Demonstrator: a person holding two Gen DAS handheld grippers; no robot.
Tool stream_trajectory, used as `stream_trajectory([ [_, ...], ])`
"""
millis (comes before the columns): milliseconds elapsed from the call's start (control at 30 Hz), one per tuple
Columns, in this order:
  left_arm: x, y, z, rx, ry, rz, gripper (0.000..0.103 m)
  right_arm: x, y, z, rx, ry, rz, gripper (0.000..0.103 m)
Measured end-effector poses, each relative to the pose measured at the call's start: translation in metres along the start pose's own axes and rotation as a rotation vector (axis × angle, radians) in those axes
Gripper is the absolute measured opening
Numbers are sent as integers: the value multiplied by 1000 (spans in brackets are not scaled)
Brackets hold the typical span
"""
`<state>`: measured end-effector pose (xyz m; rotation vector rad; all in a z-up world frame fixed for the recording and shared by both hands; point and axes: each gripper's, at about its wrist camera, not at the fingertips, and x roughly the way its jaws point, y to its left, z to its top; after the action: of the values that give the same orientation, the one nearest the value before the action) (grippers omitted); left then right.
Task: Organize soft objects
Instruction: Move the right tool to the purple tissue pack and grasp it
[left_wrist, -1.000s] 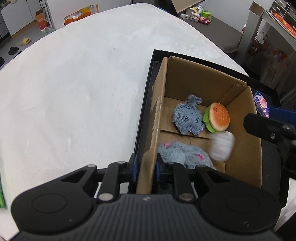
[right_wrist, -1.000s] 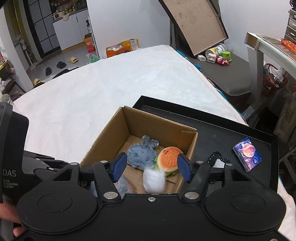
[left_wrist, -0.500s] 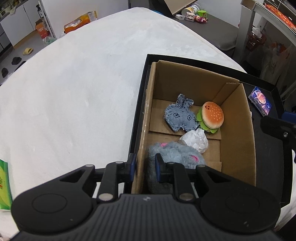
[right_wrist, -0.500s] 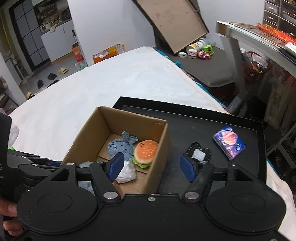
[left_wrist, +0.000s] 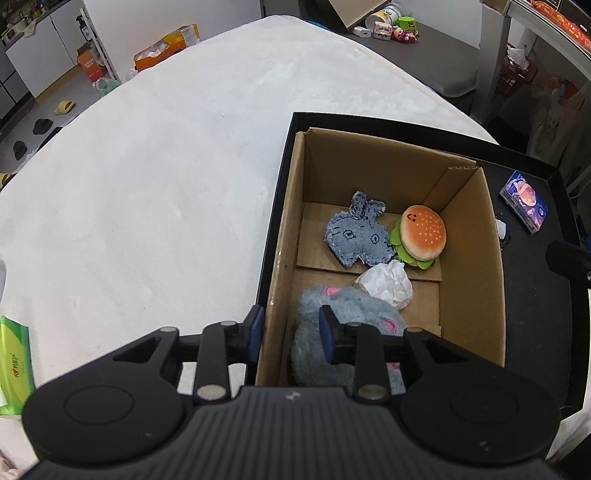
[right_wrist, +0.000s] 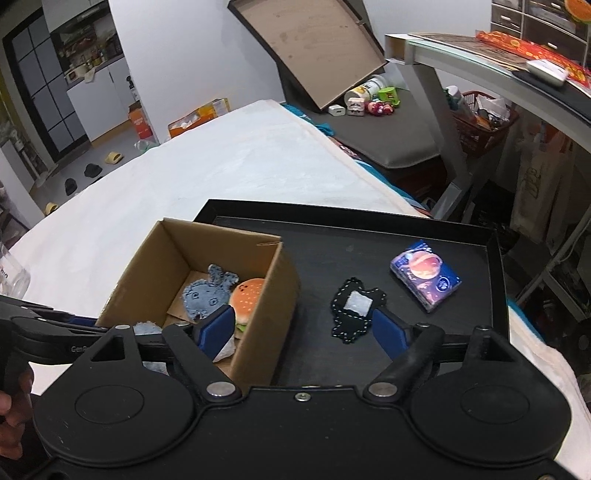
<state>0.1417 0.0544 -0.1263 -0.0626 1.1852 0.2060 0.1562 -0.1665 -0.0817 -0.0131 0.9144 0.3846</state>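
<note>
Left gripper (left_wrist: 290, 334) is sitting open, straddling the cardboard box (left_wrist: 472, 258) wall; right gripper (right_wrist: 304, 328) is hovering open, empty. Burger plush (left_wrist: 421, 234), denim plush (left_wrist: 356, 236), white wad (left_wrist: 388, 282), grey plush (left_wrist: 343, 306) are lying inside

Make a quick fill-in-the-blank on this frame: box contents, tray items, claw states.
1. The burger plush lies inside the ____ box.
2. The denim bunny lies directly to the ____ of the burger plush in the left wrist view.
3. The black felt piece lies on the black tray, ____ the box.
4. The right claw is ____, holding nothing.

Missing words: cardboard; left; outside; open
</note>
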Motion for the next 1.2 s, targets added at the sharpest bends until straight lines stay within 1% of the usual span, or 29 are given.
stream_trajectory([
  [67, 0, -1, 1, 0, 4, 11, 38, 1, -5, -1, 9, -3, -1, 83],
  [133, -1, -3, 2, 3, 1, 17, 39, 2, -10, -2, 21, -5, -3, 84],
  [700, 10, -17, 11, 36, 25, 101, 39, 20, -55, -14, 102, -15, -12, 87],
  [833, 15, -20, 16, 45, 31, 120, 39, 27, -66, -19, 107, -19, -34, 88],
  [1000, 20, -24, 21, 64, 37, 145, 39, 38, -82, -23, 130, -17, -39, 89],
  [1200, 29, -27, 27, 69, 50, 171, 39, 54, -96, -22, 135, -15, -62, 89],
])
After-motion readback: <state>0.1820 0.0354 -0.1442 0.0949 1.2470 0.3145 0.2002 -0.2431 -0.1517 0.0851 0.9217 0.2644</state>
